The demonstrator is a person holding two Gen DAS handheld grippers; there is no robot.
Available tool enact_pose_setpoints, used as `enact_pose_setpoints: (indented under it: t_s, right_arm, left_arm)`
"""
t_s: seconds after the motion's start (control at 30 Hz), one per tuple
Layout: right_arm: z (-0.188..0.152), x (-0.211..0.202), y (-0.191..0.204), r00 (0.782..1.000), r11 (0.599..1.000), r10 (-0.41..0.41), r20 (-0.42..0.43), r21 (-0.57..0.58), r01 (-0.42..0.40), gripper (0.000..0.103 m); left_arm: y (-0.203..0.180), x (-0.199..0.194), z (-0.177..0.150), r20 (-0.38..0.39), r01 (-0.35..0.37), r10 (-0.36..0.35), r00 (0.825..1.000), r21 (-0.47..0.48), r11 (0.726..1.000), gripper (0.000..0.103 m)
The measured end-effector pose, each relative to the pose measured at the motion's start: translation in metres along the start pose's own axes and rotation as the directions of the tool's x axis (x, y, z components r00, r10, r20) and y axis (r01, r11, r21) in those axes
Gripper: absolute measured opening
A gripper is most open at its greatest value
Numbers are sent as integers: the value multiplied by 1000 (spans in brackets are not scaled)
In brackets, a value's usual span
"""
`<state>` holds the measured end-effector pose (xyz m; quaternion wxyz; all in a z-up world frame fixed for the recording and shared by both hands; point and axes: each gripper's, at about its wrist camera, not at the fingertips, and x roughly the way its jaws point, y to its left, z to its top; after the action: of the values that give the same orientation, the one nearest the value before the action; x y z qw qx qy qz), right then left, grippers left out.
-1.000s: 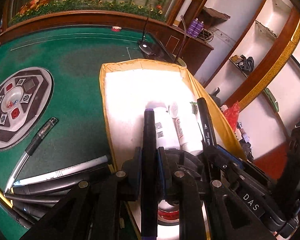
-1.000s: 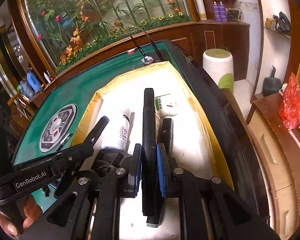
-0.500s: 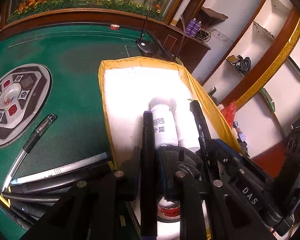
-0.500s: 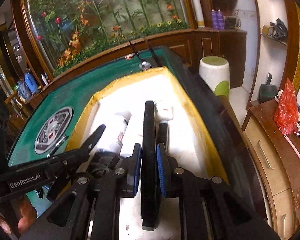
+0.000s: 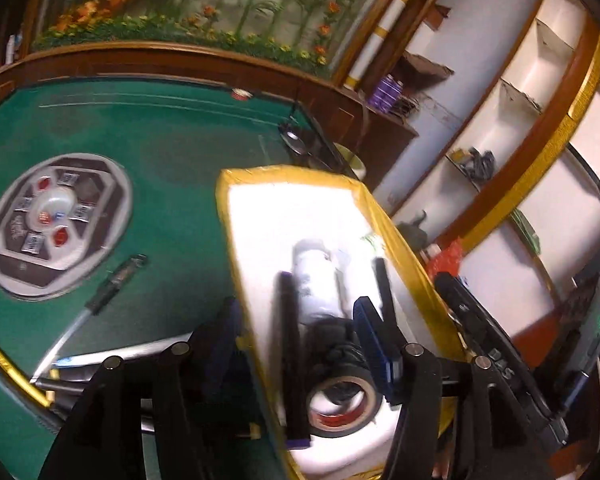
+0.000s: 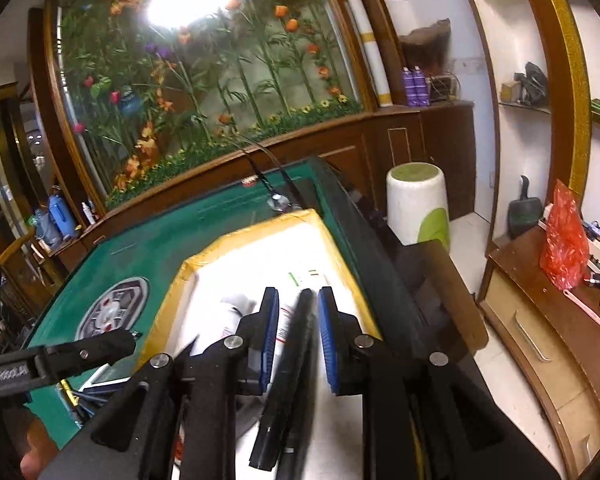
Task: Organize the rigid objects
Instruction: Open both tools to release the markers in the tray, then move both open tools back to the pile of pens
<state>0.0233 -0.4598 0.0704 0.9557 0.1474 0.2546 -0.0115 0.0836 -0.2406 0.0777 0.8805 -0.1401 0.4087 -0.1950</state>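
Now, left gripper (image 5: 300, 344): jaws stood wide apart over the near end of the yellow-edged tray (image 5: 404, 252), gripping nothing; its blue pads were blurred.
Right gripper (image 6: 298, 336): jaws parted, a gap showing on each side of the black marker (image 6: 290, 364) lying between them; whether either pad touched it could not be told.
Black pen (image 5: 290, 352): lay lengthwise on the tray's white floor, between the left gripper's fingers but clear of both.
White bottle (image 5: 314, 280): lay on its side in the tray just right of that pen; the label was smeared by motion.
Tape roll (image 5: 344, 404): sat at the tray's near end, partly hidden behind the left gripper's right finger.
Loose pens (image 5: 96, 312): lay on the green table (image 5: 172, 168) left of the tray; the nearer ones were cut off by the gripper frame.
Tray's far contents: washed out by glare, not readable.
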Motion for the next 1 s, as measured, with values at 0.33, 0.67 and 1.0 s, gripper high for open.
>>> enact_pose_setpoints:
  t_s: [0.33, 0.67, 1.0]
  right_arm:
    - [-16, 12, 135, 922, 957, 201, -331, -134, -256, 29]
    - [-27, 120, 199, 847, 963, -58, -528, -252, -92, 29]
    - [-65, 81, 208, 812, 978, -97, -576, -205, -28, 37]
  left_arm:
    - [107, -70, -17, 10, -205, 206, 978, -91, 975, 62]
    - [202, -129, -69, 29, -243, 249, 968, -144, 959, 62]
    - [221, -134, -77, 63, -197, 210, 976, -165, 966, 62]
